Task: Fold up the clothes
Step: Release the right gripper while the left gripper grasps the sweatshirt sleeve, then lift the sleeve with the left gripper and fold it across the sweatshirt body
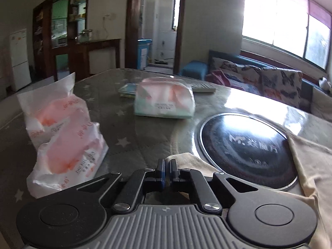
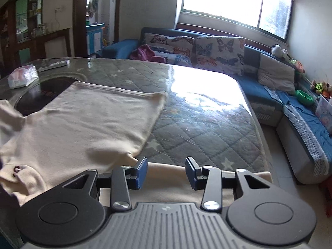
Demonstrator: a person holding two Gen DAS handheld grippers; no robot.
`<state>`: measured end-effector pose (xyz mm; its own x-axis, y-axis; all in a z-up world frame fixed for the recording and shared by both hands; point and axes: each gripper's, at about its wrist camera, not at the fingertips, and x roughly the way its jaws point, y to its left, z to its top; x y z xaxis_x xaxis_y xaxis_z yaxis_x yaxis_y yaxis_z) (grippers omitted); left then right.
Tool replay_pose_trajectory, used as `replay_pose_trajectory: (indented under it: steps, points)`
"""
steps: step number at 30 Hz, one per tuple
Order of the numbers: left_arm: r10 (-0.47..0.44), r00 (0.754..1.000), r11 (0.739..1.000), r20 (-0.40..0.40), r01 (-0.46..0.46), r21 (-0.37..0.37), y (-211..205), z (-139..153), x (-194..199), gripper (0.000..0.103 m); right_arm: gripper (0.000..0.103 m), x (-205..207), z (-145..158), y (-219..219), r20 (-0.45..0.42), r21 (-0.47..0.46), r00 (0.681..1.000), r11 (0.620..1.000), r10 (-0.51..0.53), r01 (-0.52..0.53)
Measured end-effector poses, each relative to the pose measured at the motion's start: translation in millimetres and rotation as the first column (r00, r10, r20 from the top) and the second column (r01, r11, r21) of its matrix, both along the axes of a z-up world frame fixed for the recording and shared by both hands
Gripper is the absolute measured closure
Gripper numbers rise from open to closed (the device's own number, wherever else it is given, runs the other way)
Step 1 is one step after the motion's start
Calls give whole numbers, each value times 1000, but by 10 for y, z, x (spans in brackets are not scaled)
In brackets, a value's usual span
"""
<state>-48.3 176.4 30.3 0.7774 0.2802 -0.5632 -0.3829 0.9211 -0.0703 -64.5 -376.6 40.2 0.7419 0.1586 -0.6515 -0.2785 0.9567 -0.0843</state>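
A cream polo shirt [image 2: 89, 124] lies spread on the glass-topped table [image 2: 207, 128], its buttoned collar [image 2: 17, 169] at the near left. Part of it covers the round black hob [image 2: 41, 95] set in the table. My left gripper [image 1: 167, 169] is shut on a piece of the shirt's cloth [image 1: 186, 159], most likely a sleeve. In the right wrist view that sleeve [image 2: 9, 114] is lifted and blurred at the left edge. My right gripper [image 2: 166, 171] stands open just above the shirt's near sleeve [image 2: 166, 188], with nothing between its fingers.
Two tissue packs [image 1: 62, 137] [image 1: 164, 99] stand on the table's left side, with a book [image 1: 127, 90] and a remote [image 1: 202, 87] behind. The hob [image 1: 244, 147] lies right of my left gripper. A blue sofa with butterfly cushions [image 2: 207, 49] runs along the far and right sides.
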Motion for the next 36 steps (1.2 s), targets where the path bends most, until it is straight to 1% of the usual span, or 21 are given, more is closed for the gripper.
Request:
replay_pose_trajectory:
  steps: [4,6,7,8,10,11,13,14,17,19,21,25,28,31,34,35,36]
  points:
    - [-8,1000,1000,-14,8,-12,-17,-25,-18,93,61,-9,41,240,6,-6,997,997,77,-77]
    - [-12,1000,1000,-21,12,-18,-25,-37,-27,81,60,-20,74,363,6,0,992,992,125,-125]
    - [-14,1000,1000,-25,14,-21,-29,-43,-32,69,59,-23,87,435,3,6,988,988,152,-152]
    - [-16,999,1000,-29,16,-24,-33,-49,-36,63,58,-24,94,497,-1,14,984,984,176,-176]
    - [-20,999,999,-36,19,-30,-41,-62,-45,58,58,-21,101,690,-14,31,969,969,247,-246]
    - [-23,999,999,-39,21,-33,-46,-68,-50,58,58,-18,93,787,-20,38,960,959,280,-279]
    - [-27,999,999,-46,25,-39,-54,-80,-59,60,58,-12,73,982,-34,47,939,939,342,-340]
    - [-31,998,999,-48,29,-37,-64,-91,-56,67,58,-9,62,1080,-42,50,928,928,371,-369]
    - [-52,998,999,-46,51,-14,-111,-140,-15,94,57,-44,24,1365,-54,42,886,888,460,-458]
    - [-50,998,998,-29,49,-42,-84,-126,-9,96,57,-81,-32,1577,-65,34,853,855,518,-517]
    - [-48,999,996,1,48,-73,-65,-57,-17,97,57,-98,-102,1724,-79,25,835,838,545,-545]
    - [-84,992,993,93,91,-77,-151,242,-41,97,57,-148,-245,1946,-114,24,795,802,596,-597]
    - [-138,976,986,168,152,-73,-307,542,-46,97,57,-221,-234,1956,-100,15,787,792,609,-611]
    - [-215,947,967,238,240,-80,-548,845,-55,97,57,-294,-222,1962,-86,7,779,782,621,-623]
    - [-311,904,936,293,345,-73,-924,1078,-70,97,57,-262,-115,1729,-57,35,822,824,567,-566]
    - [-345,886,921,310,383,-69,-1068,1140,-76,97,57,-238,-87,1639,-49,44,841,843,539,-537]
    - [-382,865,903,325,424,-66,-1233,1186,-82,97,57,-232,-76,1584,-45,48,851,852,524,-522]
